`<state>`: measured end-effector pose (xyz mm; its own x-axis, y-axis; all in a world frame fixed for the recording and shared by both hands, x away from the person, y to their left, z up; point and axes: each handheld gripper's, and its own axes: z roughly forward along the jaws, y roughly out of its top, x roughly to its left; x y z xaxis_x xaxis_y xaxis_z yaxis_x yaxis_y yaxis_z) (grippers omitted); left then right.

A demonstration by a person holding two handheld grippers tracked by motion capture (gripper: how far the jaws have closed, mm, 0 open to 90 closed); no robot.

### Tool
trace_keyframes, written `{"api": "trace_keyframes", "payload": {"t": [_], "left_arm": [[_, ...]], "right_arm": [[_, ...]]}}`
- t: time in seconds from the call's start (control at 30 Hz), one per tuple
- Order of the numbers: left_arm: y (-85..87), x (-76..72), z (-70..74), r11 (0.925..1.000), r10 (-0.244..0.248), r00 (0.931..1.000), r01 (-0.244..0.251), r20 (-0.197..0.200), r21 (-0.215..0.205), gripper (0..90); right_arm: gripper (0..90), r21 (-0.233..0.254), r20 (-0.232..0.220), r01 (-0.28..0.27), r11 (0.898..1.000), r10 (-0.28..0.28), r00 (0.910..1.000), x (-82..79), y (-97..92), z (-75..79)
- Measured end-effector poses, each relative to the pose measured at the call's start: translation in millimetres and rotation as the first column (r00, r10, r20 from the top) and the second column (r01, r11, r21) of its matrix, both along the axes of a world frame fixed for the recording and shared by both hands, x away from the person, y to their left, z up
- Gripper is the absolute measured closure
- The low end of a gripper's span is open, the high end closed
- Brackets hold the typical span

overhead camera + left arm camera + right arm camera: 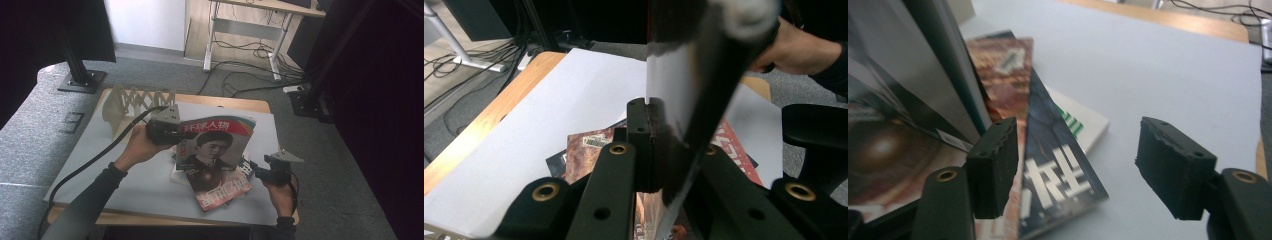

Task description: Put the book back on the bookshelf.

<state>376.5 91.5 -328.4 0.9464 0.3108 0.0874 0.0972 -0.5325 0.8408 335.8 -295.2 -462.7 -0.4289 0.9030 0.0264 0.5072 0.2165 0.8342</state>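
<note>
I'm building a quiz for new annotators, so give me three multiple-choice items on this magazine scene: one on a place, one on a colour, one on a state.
1. Where does the wooden rack stand?
A. far left of the table
B. near right corner
C. on the floor

2. What colour is the banner atop the raised magazine?
A. green
B. red
C. yellow

3. How are the jaws of the right gripper?
A. clamped on the magazine
B. shut on nothing
C. open, nothing pinched

Answers: 1 A, the high view shows it behind the left gripper. 2 B, red band with white characters. 3 C, the right gripper view shows a wide gap between its pads.
</note>
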Motion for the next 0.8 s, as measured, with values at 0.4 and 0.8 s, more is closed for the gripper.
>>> {"api": "trace_keyframes", "payload": {"t": [0.4,0.8], "left_arm": [[0.2,2.6,0.1,0.9998,0.017,0.9991,-0.017,-0.039,-0.013,86.0],[-0.1,3.0,-0.2,0.9994,0.025,0.9985,-0.026,-0.048,-0.024,85.9]], "right_arm": [[12.6,-0.036,-0.105,0.093,0.995,-0.096,0.9898,-3.7,-16.7,-46.7],[9.9,-0.094,-0.160,0.120,0.988,-0.134,0.9780,-2.9,-21.4,-70.7]]}}
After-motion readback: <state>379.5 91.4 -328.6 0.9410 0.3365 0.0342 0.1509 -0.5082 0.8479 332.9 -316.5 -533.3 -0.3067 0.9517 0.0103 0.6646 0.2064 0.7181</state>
